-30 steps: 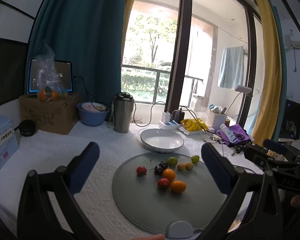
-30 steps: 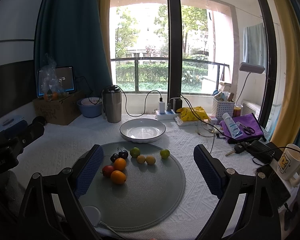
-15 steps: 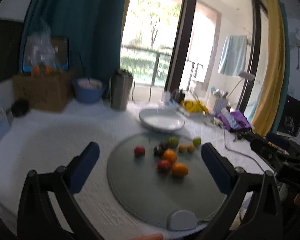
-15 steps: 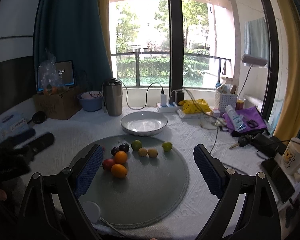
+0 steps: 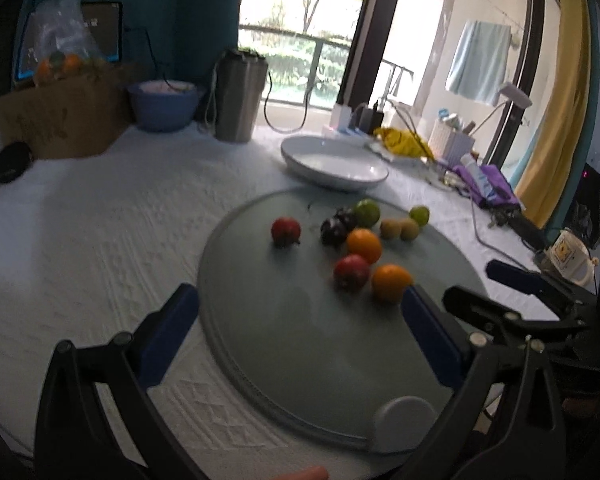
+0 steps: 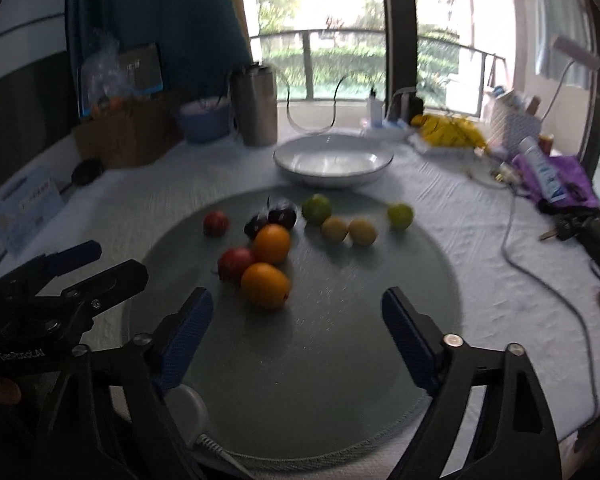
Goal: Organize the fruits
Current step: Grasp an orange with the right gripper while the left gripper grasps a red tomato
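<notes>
Several small fruits lie on a round grey mat: two oranges, red fruits, dark plums, green limes and yellowish fruits. An empty white bowl stands just behind the mat. My left gripper is open and empty over the mat's near edge. My right gripper is open and empty, just short of the nearest orange. Each gripper shows in the other's view.
A steel tumbler, blue bowl and cardboard box stand at the back left. Cables, a purple cloth, keys and a mug lie on the right. A white puck sits on the mat's near rim.
Both grippers have moved forward and tilted down toward the mat, so the fruits look larger and closer. Both stay open and empty.
</notes>
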The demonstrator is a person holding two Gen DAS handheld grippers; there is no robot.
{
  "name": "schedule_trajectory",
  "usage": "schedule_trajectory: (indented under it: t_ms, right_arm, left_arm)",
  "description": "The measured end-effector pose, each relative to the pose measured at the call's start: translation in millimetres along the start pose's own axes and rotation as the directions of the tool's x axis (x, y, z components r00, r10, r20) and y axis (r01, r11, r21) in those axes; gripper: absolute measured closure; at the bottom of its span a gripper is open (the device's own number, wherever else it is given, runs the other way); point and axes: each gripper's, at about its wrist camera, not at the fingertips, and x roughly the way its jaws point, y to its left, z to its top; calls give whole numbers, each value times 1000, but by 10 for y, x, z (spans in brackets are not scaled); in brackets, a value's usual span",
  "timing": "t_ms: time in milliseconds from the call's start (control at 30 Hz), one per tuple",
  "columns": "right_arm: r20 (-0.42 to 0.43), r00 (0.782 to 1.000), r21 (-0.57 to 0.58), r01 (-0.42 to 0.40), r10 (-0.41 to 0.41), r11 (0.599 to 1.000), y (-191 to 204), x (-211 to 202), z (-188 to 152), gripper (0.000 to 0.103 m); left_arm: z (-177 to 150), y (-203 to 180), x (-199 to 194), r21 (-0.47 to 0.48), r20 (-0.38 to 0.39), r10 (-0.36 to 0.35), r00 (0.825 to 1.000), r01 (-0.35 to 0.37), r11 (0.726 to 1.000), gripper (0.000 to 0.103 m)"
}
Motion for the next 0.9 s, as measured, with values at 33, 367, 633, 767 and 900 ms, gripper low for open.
schedule_trajectory:
  t_ms: [33, 367, 633, 767, 900]
  right_arm:
    - [-19, 1000, -1, -11, 11, 1000, 1, 70, -5, 24]
    - [-122, 989, -21, -87, 83, 996, 25, 511, 107, 33]
    - [-177, 969, -32, -184, 175, 982, -1, 737, 154, 66]
    - [-170, 960, -10, -228, 222, 974, -118, 711, 193, 66]
    - [-139, 963, 21, -230, 230, 973, -316, 629, 230, 66]
  left_arm:
    - [-3, 7, 37, 1, -8, -2, 1000, 2, 1000, 1]
    - [67, 46, 317, 8, -87, -2, 996, 3, 1000, 1]
    - [139, -52, 471, 40, -128, 25, 992, -20, 999, 3]
    - [175, -147, 553, 58, -157, 39, 987, -30, 998, 11]
    - [209, -318, 665, 101, -184, 35, 982, -16, 995, 19]
